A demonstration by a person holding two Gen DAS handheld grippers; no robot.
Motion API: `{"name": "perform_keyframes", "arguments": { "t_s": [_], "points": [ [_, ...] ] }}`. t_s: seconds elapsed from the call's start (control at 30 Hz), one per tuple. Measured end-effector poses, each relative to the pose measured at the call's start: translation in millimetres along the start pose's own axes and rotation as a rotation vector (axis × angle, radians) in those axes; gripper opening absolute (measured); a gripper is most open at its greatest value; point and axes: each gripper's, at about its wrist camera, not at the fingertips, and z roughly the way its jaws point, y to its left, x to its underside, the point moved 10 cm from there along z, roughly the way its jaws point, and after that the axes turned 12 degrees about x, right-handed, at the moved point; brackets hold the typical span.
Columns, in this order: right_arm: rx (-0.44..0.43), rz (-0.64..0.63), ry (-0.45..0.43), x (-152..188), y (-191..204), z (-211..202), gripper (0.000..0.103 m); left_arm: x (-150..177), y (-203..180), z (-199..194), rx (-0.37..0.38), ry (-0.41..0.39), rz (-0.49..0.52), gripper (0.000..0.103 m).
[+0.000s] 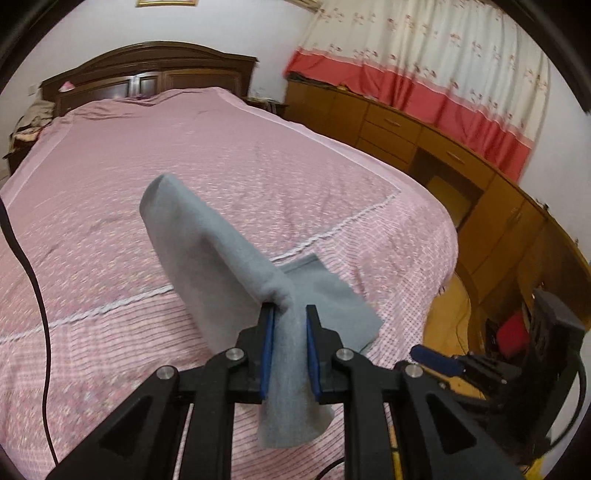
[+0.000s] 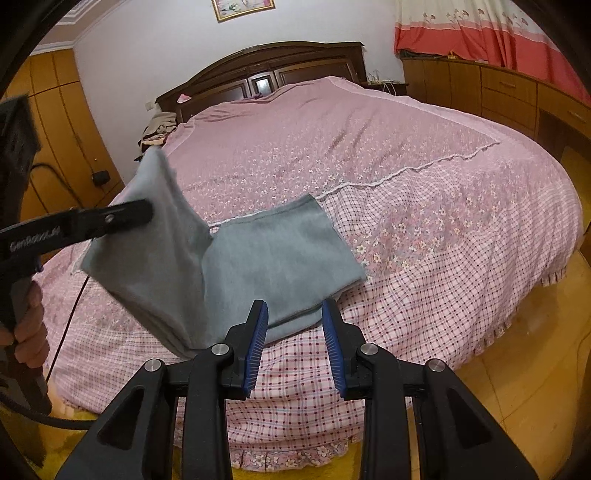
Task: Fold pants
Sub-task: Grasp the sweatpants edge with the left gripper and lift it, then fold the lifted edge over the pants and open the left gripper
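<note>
Pink bedding is covering a wide bed (image 2: 369,155) that is filling most of both views: a plain mauve stretch toward the dark wooden headboard (image 2: 280,66), then a flowered band, then a checked band edged with a frill near the foot. Orange-brown cabinets and drawers (image 1: 391,129) are running along the wall beside the bed, under a cream and red curtain (image 1: 424,74), and a framed picture (image 2: 242,8) is hanging above the headboard. A yellowish wood floor is showing past the bed's foot.

Grey pants (image 2: 273,254) are lying near the foot of the bed, already folded into a short, thick, soft-looking stack on the checked band. One part is resting flat on the cover, while the other is standing up from the crease like an open book page. The left gripper (image 1: 289,314) is pinching that raised flap, its blue pads pressing the cloth from both sides. The right gripper (image 2: 294,314) is hanging just above the near edge of the flat part, jaws spread apart and holding nothing.
</note>
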Motion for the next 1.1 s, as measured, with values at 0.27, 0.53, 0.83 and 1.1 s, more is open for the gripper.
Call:
{"name": "perform_keyframes", "arguments": {
  "t_s": [0.27,0.53,0.83,1.1],
  "points": [
    [0.029,0.034,0.023,-2.7,-16.9,14.0,0.032,2.6,-11.7,61.5,0.043,0.102,0.001,0.016],
    [0.055,0.065,0.058,3.4,-32.0,24.3,0.032,13.6,-13.6,104.5,0.048,0.184,0.010,0.020],
    [0.059,0.067,0.069,1.3,-30.1,28.9,0.032,-2.9,-16.7,65.4,0.067,0.117,0.029,0.044],
    [0.041,0.024,0.034,-12.0,-17.0,21.4,0.032,6.6,35.7,32.9,-0.104,0.083,-0.043,0.045]
  ]
}}
